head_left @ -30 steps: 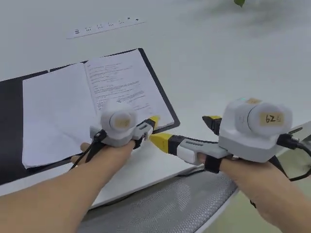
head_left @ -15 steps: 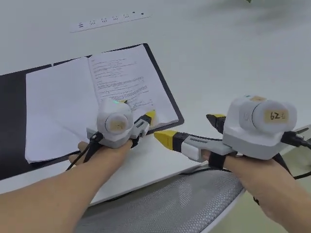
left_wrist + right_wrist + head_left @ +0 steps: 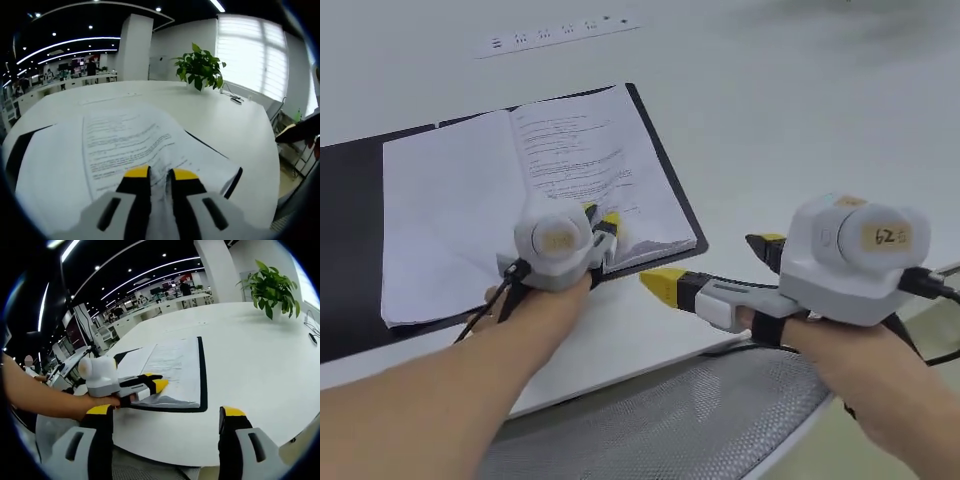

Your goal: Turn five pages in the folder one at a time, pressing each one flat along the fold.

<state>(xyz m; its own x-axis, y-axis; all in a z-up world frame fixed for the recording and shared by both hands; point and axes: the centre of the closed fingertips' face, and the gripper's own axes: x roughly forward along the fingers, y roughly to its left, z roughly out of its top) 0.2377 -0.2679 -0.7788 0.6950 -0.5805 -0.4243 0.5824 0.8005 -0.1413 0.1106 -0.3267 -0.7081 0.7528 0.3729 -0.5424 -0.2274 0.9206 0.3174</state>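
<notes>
The black folder [image 3: 661, 172] lies open on the white table, with a printed right page [image 3: 582, 150] and a blank left page [image 3: 445, 220]. My left gripper [image 3: 603, 222] is shut, its yellow tips resting at the lower edge of the right page [image 3: 125, 135]. Whether a sheet is caught between the jaws of the left gripper [image 3: 159, 175] I cannot tell. The right gripper view shows the left gripper [image 3: 156, 382] at the folder's [image 3: 201, 375] near edge. My right gripper [image 3: 712, 263] hovers open to the right of the folder, off the paper, and the right gripper [image 3: 166, 411] holds nothing.
A white power strip [image 3: 560, 30] lies at the far side of the table. A potted plant [image 3: 200, 65] stands further back on the table. A grey mesh chair seat [image 3: 660, 420] is below the table's near edge. Bare table stretches right of the folder.
My left gripper has moved forward from off the folder's near corner onto the lower edge of the right page. The right gripper has stayed open in about the same place.
</notes>
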